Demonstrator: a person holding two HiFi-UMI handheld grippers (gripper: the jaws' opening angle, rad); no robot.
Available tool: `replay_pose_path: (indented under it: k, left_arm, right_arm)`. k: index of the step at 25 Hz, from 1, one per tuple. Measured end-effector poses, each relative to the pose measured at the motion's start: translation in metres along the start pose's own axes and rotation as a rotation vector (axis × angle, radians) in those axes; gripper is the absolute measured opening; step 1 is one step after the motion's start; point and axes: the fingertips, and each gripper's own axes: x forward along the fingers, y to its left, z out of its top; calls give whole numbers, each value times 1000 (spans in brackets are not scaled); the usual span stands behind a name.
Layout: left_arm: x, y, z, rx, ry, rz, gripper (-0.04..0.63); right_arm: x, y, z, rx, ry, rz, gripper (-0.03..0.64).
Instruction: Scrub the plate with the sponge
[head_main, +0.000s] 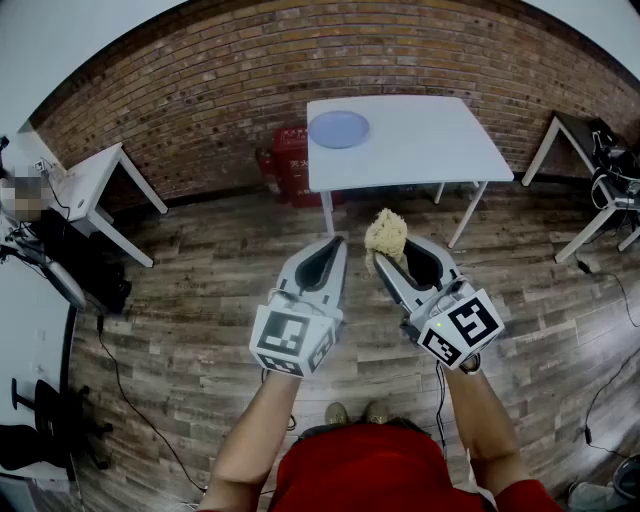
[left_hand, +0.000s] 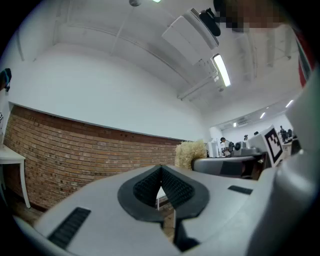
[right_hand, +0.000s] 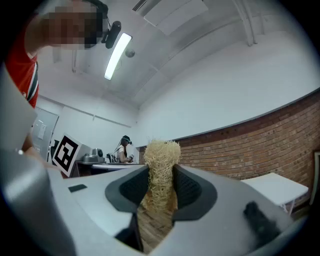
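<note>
Nearest is a person (head_main: 372, 468) in red, standing on a wood floor (head_main: 190, 300) and holding two grippers out level, side by side. To the left, the left gripper (head_main: 336, 243) has its jaws pressed together with nothing between them; to the right, the right gripper (head_main: 398, 260) is clamped on a straw-coloured, fibrous sponge (head_main: 386, 232) that sticks out past its jaws. Well beyond both, a blue plate (head_main: 338, 128) lies near the left end of a white table (head_main: 430, 140) by a brick wall (head_main: 200, 100).
</note>
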Motion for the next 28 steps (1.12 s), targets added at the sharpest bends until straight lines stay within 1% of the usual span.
replay_pose_path:
  k: [7,13,23,28]
  left_arm:
    - [6,-2,-3,-12,4,15,14]
    - [14,-5,-9,-26,7,58,14]
    - [32,-19,-13,2,29,88,14]
    - [52,-12,-12,17,26,89,14]
  right_arm:
    - [-3,-8,-2,-19,7,6,152]
    - [-14,-14,-6,-32,24,40,152]
    - [-32,-53,-5,34,1,41,152]
    - [-25,-77,-5,39,0,33,152]
